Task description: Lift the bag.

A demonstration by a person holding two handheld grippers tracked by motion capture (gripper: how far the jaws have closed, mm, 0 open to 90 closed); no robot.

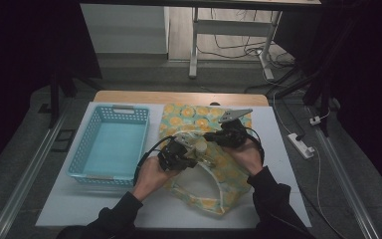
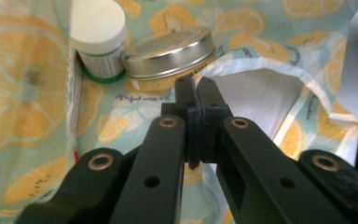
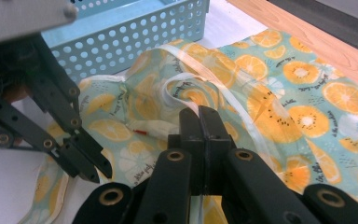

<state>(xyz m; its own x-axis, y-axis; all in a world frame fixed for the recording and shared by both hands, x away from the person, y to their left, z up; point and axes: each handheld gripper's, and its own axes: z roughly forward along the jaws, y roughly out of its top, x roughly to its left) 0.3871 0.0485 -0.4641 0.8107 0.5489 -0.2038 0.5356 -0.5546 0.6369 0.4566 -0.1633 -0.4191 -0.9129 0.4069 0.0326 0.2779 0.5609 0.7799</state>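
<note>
Black left claw [image 2: 196, 88] and right claw [image 3: 200, 116] are both clenched on the bag's [image 1: 229, 179] rim; tin [image 2: 170, 56] at twelve o'clock, label unreadable.

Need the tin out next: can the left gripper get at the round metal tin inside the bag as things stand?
Probably yes. The left gripper points into the held-open bag, and the metal tin lies just ahead, lid up, nothing across it. The white-capped jar touches its far side, and the shut jaws must open first.

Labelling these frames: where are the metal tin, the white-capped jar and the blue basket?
Metal tin [image 2: 170, 51], left gripper view, on its lid.
White-capped jar [image 2: 98, 23], left gripper view, on its cap.
Blue basket [image 1: 82, 144], high view, on its left wall.
</note>
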